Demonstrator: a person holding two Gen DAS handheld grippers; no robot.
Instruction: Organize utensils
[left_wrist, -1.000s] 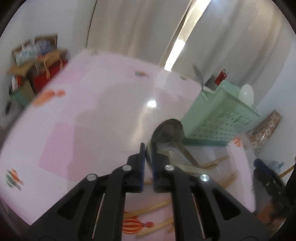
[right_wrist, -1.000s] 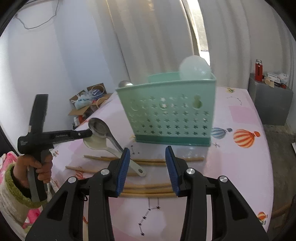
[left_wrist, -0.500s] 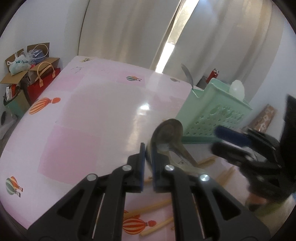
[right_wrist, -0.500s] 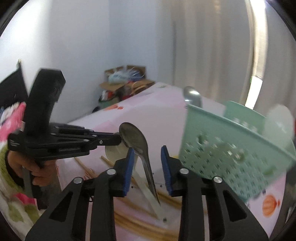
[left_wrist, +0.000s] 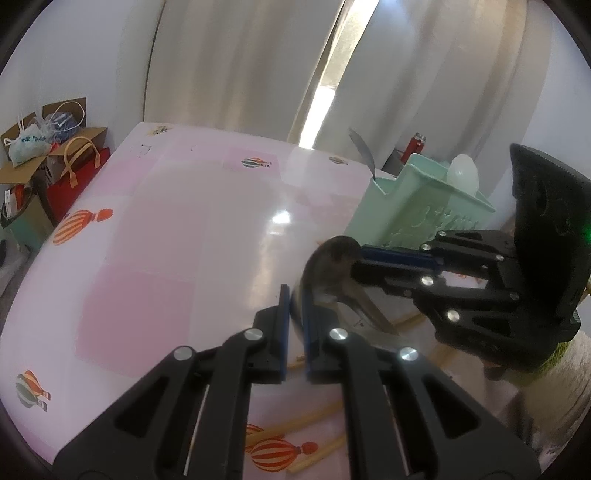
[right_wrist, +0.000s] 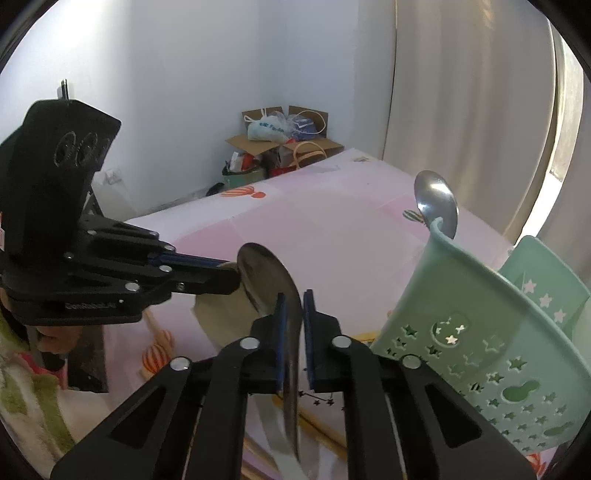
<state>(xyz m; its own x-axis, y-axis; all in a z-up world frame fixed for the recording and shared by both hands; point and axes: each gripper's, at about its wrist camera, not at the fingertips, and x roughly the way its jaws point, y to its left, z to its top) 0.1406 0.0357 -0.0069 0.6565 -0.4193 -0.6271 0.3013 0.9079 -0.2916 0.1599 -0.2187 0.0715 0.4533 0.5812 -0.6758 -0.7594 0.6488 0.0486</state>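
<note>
My left gripper is shut on the rim of a metal spoon's bowl and holds it above the pink table. My right gripper has closed on the same metal spoon from the other side; its handle runs down between the pads. In the left wrist view the right gripper reaches in from the right. In the right wrist view the left gripper reaches in from the left. A white spoon lies under them on the table. The green utensil basket stands close on the right.
Another metal spoon and a white spoon stand in the basket. Several wooden chopsticks lie on the pink table. Boxes and bags sit on the floor beyond the table's far edge.
My right gripper swung left from facing the basket, came up to the spoon held by my left gripper, and narrowed onto it. The left gripper stayed nearly still.
</note>
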